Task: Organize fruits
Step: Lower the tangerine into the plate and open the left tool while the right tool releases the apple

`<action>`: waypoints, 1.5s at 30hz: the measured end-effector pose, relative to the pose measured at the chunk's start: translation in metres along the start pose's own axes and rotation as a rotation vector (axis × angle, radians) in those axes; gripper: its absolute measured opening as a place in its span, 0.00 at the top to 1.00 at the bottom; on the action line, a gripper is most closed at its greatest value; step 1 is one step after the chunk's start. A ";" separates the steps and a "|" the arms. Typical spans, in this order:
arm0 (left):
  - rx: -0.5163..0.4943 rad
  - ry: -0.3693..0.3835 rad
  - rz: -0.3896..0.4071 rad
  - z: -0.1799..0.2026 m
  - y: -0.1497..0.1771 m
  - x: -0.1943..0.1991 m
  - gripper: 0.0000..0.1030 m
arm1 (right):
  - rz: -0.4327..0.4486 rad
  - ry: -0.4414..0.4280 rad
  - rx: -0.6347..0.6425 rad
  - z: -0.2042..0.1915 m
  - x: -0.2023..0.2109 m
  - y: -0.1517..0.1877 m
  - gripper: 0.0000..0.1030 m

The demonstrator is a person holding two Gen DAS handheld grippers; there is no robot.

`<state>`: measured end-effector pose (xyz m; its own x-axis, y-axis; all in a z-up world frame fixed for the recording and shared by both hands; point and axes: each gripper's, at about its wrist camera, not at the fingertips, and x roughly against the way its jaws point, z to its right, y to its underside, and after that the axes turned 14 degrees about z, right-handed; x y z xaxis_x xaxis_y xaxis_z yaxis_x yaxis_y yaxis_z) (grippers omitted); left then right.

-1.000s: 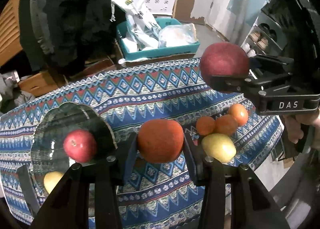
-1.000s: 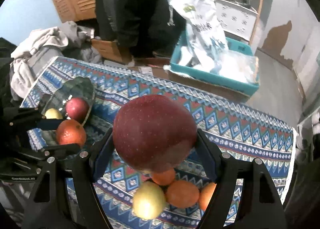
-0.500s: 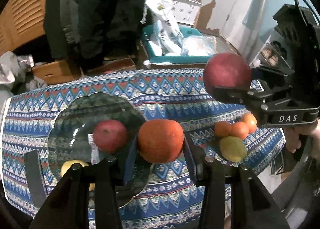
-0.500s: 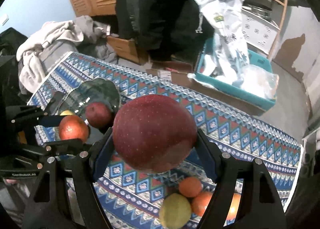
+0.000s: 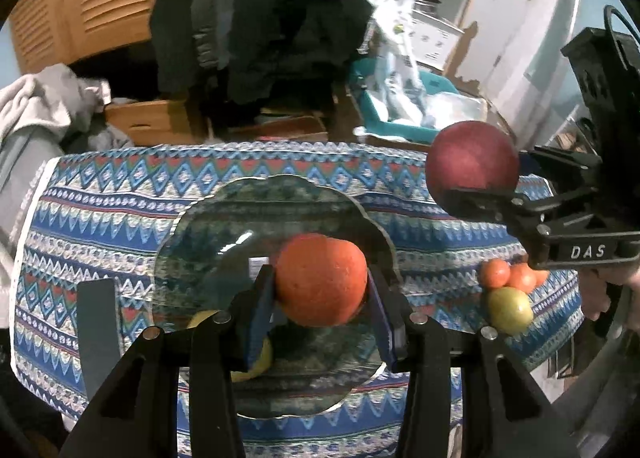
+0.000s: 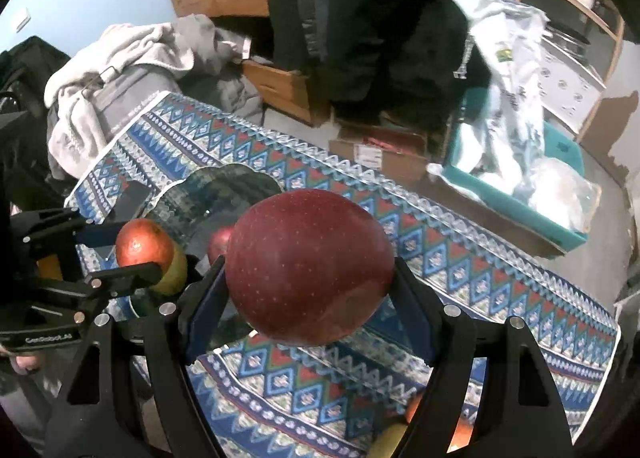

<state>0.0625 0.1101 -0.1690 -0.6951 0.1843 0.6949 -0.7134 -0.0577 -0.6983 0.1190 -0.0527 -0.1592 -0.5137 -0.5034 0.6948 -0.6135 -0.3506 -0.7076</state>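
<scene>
My left gripper (image 5: pixel 322 300) is shut on an orange (image 5: pixel 321 280) and holds it above the dark glass plate (image 5: pixel 208 225). A yellow fruit (image 5: pixel 256 358) lies on the plate, partly hidden by my fingers. My right gripper (image 6: pixel 308 294) is shut on a big red apple (image 6: pixel 310 266), above the patterned tablecloth (image 6: pixel 460 270), to the right of the plate (image 6: pixel 224 189). The apple also shows in the left wrist view (image 5: pixel 472 165). A small red apple (image 6: pixel 218 238) on the plate peeks out behind it.
Several small oranges (image 5: pixel 508 276) and a yellow-green fruit (image 5: pixel 510 310) lie on the cloth at the right. Beyond the table stand a teal bin with bags (image 6: pixel 520 177), cardboard boxes (image 5: pixel 152 121) and a pile of clothes (image 6: pixel 120 61).
My left gripper has moved left with the orange, from the bare cloth to above the plate. My right gripper has followed leftward with the red apple, away from the loose fruit.
</scene>
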 end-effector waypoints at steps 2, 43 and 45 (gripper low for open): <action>0.014 -0.010 0.001 -0.009 0.000 0.000 0.56 | -0.006 -0.009 0.006 -0.005 -0.007 -0.003 0.25; 0.227 -0.184 -0.147 -0.120 0.032 -0.071 0.56 | -0.237 -0.123 0.018 -0.069 -0.163 -0.015 0.24; 0.227 -0.182 -0.143 -0.120 0.031 -0.070 0.50 | -0.243 -0.123 0.016 -0.069 -0.164 -0.013 0.24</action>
<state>0.0997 0.2131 -0.2597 -0.5761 0.0289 0.8169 -0.7924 -0.2648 -0.5495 0.1699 0.0890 -0.2545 -0.2753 -0.4948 0.8243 -0.6995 -0.4850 -0.5248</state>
